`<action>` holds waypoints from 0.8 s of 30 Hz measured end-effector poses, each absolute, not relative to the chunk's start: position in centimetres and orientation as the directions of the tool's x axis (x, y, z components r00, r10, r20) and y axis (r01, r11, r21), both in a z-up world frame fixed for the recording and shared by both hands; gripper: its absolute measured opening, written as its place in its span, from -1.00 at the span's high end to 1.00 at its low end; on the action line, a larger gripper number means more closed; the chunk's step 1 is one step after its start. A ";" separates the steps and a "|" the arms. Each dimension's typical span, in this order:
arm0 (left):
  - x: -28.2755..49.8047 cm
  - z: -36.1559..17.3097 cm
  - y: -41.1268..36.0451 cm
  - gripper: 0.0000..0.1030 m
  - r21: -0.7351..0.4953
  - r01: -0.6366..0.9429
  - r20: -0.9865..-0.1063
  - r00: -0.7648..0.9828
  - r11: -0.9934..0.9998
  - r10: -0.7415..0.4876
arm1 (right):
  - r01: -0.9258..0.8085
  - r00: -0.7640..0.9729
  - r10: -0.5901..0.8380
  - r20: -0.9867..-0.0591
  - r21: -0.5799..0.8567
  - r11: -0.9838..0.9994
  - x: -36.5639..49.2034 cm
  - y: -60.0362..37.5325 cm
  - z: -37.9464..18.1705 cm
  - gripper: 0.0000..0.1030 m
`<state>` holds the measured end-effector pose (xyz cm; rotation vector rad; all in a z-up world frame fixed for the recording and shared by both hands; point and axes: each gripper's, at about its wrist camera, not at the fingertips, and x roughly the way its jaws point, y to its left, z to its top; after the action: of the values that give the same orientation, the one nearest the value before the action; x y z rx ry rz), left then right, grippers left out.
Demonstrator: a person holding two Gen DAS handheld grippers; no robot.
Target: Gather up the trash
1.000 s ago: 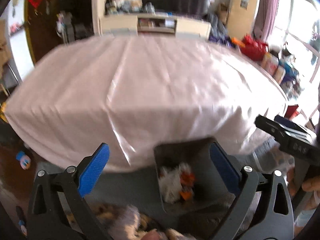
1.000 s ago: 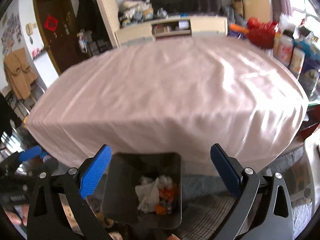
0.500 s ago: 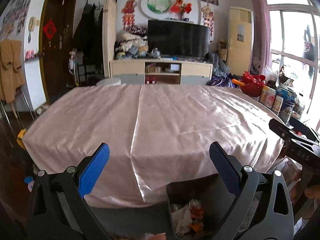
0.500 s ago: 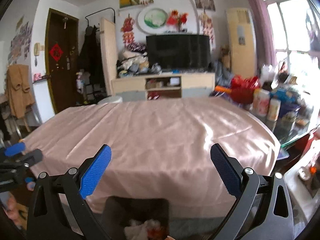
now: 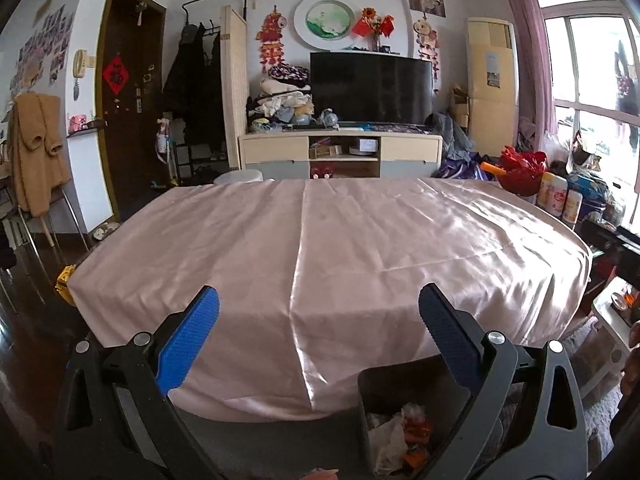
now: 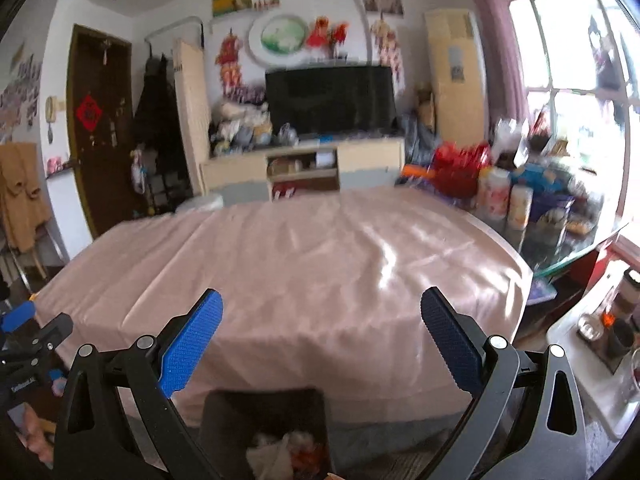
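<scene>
Trash (image 5: 394, 438) sits in the dark bin (image 5: 366, 390) on the floor at the table's near edge, below both claws. Left gripper (image 5: 318, 316) and right gripper (image 6: 320, 316) both spread, empty. Pink tablecloth (image 5: 340, 240) looks bare; the bin lies more centrally under the right gripper.

Left gripper (image 5: 319, 334): jaws spread wide, blue pads (image 5: 188, 346) facing each other across an empty gap, nothing between them. Held roughly level, fingers pointing forward. In the right wrist view the same gripper shows at the far left edge, low, with part of a hand (image 6: 34, 434) beneath it.

Right gripper (image 6: 321, 336): jaws likewise wide apart, blue pads (image 6: 191, 344) bare, gap empty. Fingers point forward, slightly tilted. Right wrist view is motion-blurred. A sliver of a hand (image 5: 632, 354) is visible at the right edge of the left wrist view.
</scene>
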<state>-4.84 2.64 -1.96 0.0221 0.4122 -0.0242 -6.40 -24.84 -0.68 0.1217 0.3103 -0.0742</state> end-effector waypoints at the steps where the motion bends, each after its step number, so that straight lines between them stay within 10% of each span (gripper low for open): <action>1: -4.9 -1.9 2.6 -0.84 0.018 0.026 -0.396 0.918 1.000 -0.016 | 0.097 0.957 -0.065 -0.282 0.102 0.990 -6.8 -24.8 -0.5 -0.93; 24: -4.7 -2.2 2.0 -0.84 0.060 0.011 -0.386 0.922 0.998 0.013 | 0.116 0.965 -0.095 -0.244 0.073 0.991 -7.1 -24.8 -0.2 -0.93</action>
<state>-4.73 2.02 -2.21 0.0612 0.3964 0.0012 -7.05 -24.85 -0.19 0.0872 0.2427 -0.1070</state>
